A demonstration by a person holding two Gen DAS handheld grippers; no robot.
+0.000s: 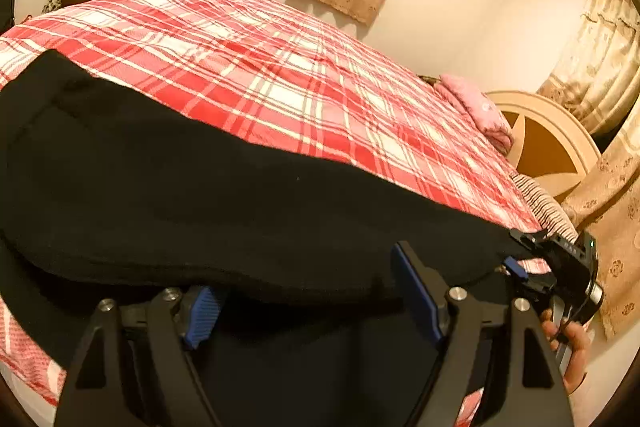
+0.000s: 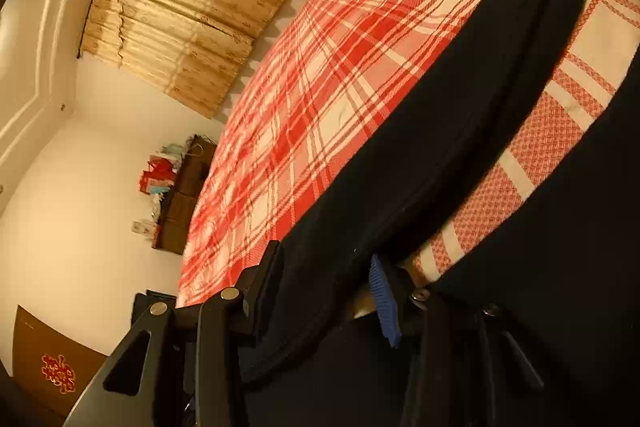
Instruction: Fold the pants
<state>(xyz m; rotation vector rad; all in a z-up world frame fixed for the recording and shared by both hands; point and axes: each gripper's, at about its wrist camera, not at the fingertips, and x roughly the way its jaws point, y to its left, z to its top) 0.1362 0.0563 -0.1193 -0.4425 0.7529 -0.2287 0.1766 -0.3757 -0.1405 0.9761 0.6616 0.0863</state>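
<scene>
Black pants (image 1: 200, 187) on plaid bed (image 1: 280, 67); both hand-held grippers' jaws apart w/ cloth between.

left gripper (image 1: 316, 297): fingers wide apart
right gripper (image 2: 326, 287): fingers wide apart
right hand (image 1: 570, 351): holding its handle

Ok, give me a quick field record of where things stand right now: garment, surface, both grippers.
garment: black fabric pants, spread across the bed
surface: red and white plaid bedsheet
left gripper: open, jaws wide apart, pants edge lying between them
right gripper: open, a thick black band of the pants running between its jaws
pillow: pink pillow at the far end, by the beige wooden headboard
fold state: cannot tell from these close views
</scene>
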